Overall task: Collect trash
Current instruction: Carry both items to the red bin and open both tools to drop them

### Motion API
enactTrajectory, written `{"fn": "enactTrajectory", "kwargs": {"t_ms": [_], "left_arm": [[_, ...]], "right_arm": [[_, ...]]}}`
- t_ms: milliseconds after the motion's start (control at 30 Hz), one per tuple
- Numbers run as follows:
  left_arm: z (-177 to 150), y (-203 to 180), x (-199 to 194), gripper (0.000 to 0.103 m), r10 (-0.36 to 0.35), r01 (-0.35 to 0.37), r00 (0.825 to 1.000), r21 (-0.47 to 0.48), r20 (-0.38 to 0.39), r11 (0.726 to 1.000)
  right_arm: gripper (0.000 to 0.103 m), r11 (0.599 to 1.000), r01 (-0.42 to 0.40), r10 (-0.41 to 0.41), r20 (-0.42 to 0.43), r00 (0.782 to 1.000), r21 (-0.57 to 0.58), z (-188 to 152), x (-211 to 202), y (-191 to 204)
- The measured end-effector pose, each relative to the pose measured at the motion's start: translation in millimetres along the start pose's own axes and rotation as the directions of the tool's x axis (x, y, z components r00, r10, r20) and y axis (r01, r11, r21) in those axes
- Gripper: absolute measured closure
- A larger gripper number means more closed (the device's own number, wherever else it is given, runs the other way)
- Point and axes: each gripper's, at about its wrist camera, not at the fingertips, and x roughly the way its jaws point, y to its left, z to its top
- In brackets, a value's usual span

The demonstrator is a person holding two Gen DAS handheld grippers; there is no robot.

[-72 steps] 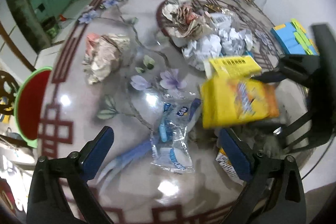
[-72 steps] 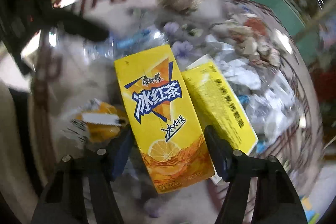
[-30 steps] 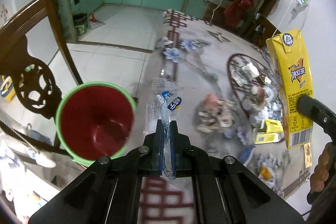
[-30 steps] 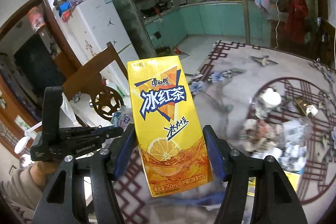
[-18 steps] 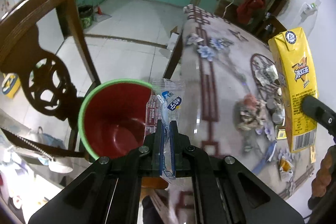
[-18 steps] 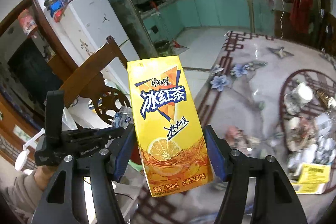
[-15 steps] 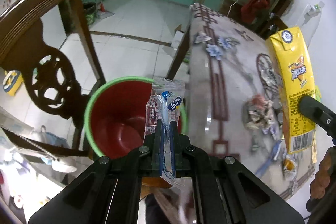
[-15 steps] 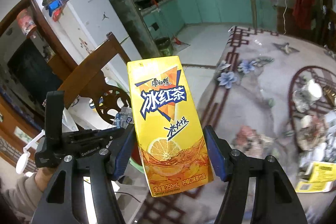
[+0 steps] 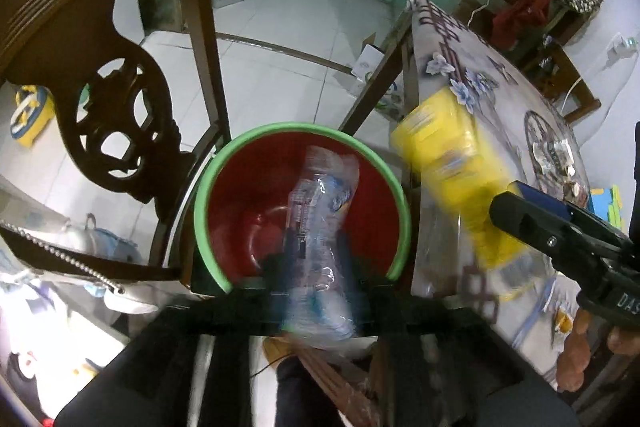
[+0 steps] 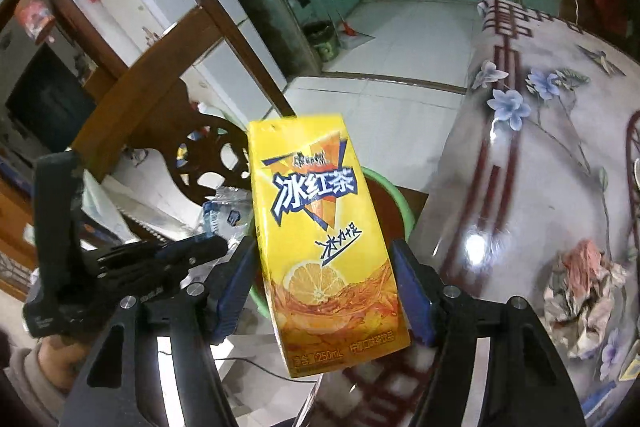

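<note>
Left wrist view: my left gripper [image 9: 316, 267] is badly blurred, so I cannot tell whether its jaws pinch the clear plastic wrapper [image 9: 322, 223] or have let it go. The crinkled wrapper, printed with blue, shows over the mouth of the bin [image 9: 224, 171], a round bucket with a red inside and a green rim that stands on the floor beside the table [image 9: 480, 67]. A dark carved wooden chair [image 9: 92, 39] rises just left of the bin, its back close to the rim. White floor tiles and teal cabinets lie beyond.

In the right wrist view, my right gripper [image 10: 324, 291] pinches a yellow drink carton [image 10: 320, 239] between its blue pads [image 10: 412, 295], one on each side of the carton's lower half. The carton is a tall box, tilted slightly, with a lemon slice and blue lettering on its front. It hides much of the bin behind it; only a strip of green rim shows to its right. The glossy table, patterned with blue flowers and red fretwork, carries a ball of crumpled paper [image 10: 584, 295] near its right edge.
</note>
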Motion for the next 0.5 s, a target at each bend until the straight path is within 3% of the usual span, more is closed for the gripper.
{"fn": "enactTrajectory", "kwargs": {"t_ms": [33, 100, 300, 500], "left_arm": [[0.8, 1.7, -0.2, 0.041, 0.003, -0.003, 1.0, -0.009, 0.003, 1.0], [2.4, 2.4, -2.2, 0.031, 0.007, -0.007, 1.0, -0.01, 0.019, 1.0], [5.9, -7.0, -5.7, 0.031, -0.02, 0.02, 0.999, 0.009, 0.034, 1.0], [4.3, -37.1, -6.9, 0.031, -0.059, 0.056, 0.998, 0.085, 0.034, 0.995]], "right_arm": [[0.037, 1.0, 0.001, -0.001, 0.008, 1.0, 0.001, 1.9, 0.1, 1.0], [0.037, 1.0, 0.001, -0.001, 0.021, 1.0, 0.001, 4.1, -3.1, 2.2], [0.037, 1.0, 0.031, -0.031, 0.063, 0.998, -0.004, -1.0, -29.3, 1.0], [0.037, 0.996, 0.081, -0.086, 0.114, 0.99, 0.048, -27.5, -81.4, -25.4]]}}
